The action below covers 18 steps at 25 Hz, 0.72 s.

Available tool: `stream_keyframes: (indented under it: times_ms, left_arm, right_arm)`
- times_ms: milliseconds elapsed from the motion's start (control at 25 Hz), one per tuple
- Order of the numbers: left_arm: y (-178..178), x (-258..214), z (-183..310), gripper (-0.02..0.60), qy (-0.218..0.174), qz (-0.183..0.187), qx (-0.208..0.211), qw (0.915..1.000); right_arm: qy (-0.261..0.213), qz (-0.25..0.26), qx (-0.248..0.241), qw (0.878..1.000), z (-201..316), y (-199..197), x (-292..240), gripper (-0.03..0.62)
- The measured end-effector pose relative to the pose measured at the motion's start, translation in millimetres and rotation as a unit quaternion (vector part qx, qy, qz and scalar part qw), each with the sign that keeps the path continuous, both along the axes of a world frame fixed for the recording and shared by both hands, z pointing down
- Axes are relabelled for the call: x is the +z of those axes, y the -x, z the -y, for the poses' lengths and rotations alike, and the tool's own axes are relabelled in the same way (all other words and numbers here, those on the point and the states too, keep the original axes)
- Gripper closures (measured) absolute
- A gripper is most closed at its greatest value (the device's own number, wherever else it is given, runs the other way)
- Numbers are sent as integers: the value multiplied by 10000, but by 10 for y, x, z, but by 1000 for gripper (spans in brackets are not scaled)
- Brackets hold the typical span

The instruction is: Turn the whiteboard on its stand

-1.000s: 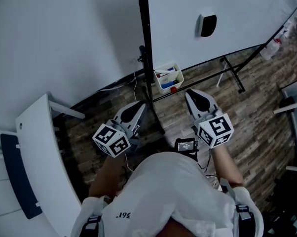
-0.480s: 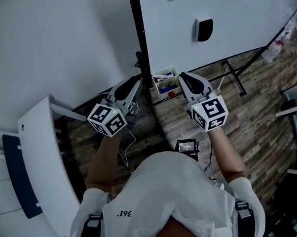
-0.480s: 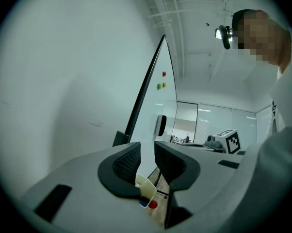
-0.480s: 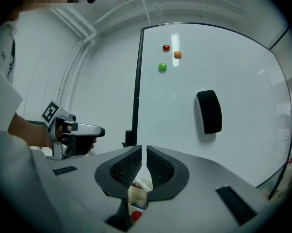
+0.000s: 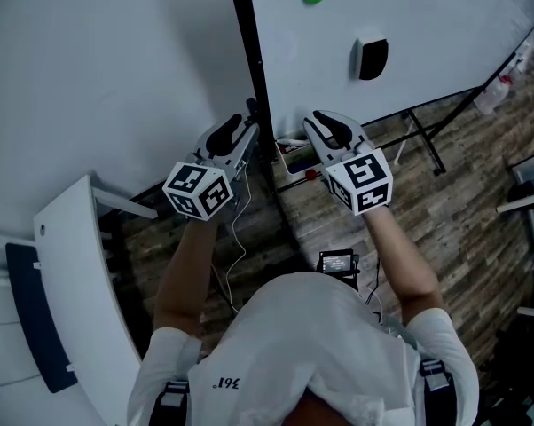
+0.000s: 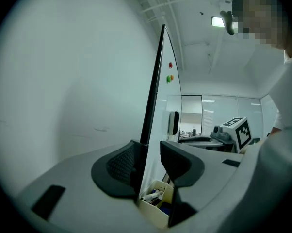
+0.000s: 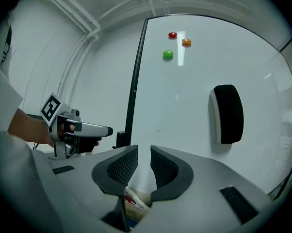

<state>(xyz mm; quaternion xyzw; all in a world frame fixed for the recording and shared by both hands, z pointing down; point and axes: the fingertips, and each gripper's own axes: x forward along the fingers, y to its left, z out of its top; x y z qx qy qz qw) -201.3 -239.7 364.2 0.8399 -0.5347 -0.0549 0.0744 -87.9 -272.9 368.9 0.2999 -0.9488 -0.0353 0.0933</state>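
Your left gripper (image 6: pixel 148 149) has just been opening its jaws, and they now stand on either side of the whiteboard's (image 7: pixel 194 96) upright edge (image 6: pixel 153 91), which is nearer the left jaw. A marker box (image 6: pixel 155 200) sits just below and beyond them. The jaws of your right gripper (image 7: pixel 143 159) face the board's front with nothing between them. The eraser (image 7: pixel 227 113) is on the board up to their right, and the magnets (image 7: pixel 168 55) are high above.

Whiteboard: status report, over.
Left tongs just opening, astride black edge of whiteboard. Right tongs slightly apart, empty, facing board. Marker tray just below both.
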Motion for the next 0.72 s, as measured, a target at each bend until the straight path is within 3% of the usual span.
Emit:
stream_keyframes:
  times_ms: [320,720]
  left_arm:
    - [-17,-24,321,390,-63,471,-58,9989]
    - [-165,-277,543,388,-429,768,304,9957]
  right_arm:
    - [-11,-235,68,9997,199,188,106,503]
    - [235,-724,242,9968,375,271,446,503]
